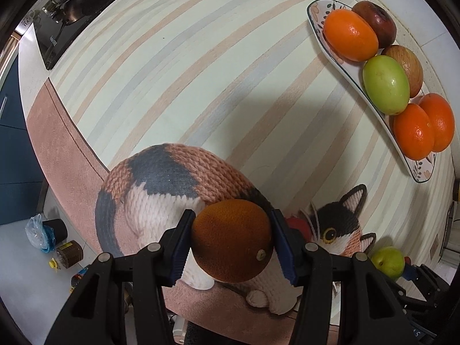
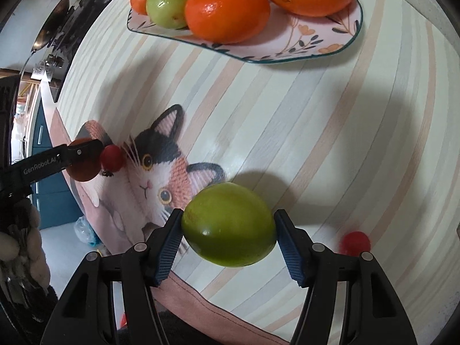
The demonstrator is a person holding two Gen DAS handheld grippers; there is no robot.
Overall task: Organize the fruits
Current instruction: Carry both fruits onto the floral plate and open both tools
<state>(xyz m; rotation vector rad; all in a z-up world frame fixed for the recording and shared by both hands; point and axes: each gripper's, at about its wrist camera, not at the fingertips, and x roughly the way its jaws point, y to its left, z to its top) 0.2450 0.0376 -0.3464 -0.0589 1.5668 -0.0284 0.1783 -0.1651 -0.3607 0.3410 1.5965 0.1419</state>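
- Left gripper (image 1: 232,241): pinching a dull brown-orange fruit (image 1: 232,240) between blue ribbed pads, lifted above the cat-print mat (image 1: 161,178); stem scar facing the camera, skin matte and finely pitted
- Right gripper (image 2: 229,225): pinching a green fruit (image 2: 229,225), smooth and glossy, oval, held clear of the mat with its shadow on the stripes beneath
- Oval plate (image 1: 316,14): pale ceramic, floral print, dark rim, at the far edge of the mat; already bearing three bright oranges, one green fruit and two brownish ones, packed touching
- Small red fruits: one (image 2: 355,241) on the mat just beside the right gripper, another (image 2: 112,158) near the left gripper
- Step in hand, as judged: carrying both held fruits to the plate
- Handling advice: approach low over the rim, aim for the bare floral end nearest the right gripper, lower until resting before loosening the grip; round, slick skins likely to roll, so nestle against neighbours and avoid nudging the crowded row
- Mat: soft printed fabric, pastel stripes, pink border, unlikely to stop a rolling fruit
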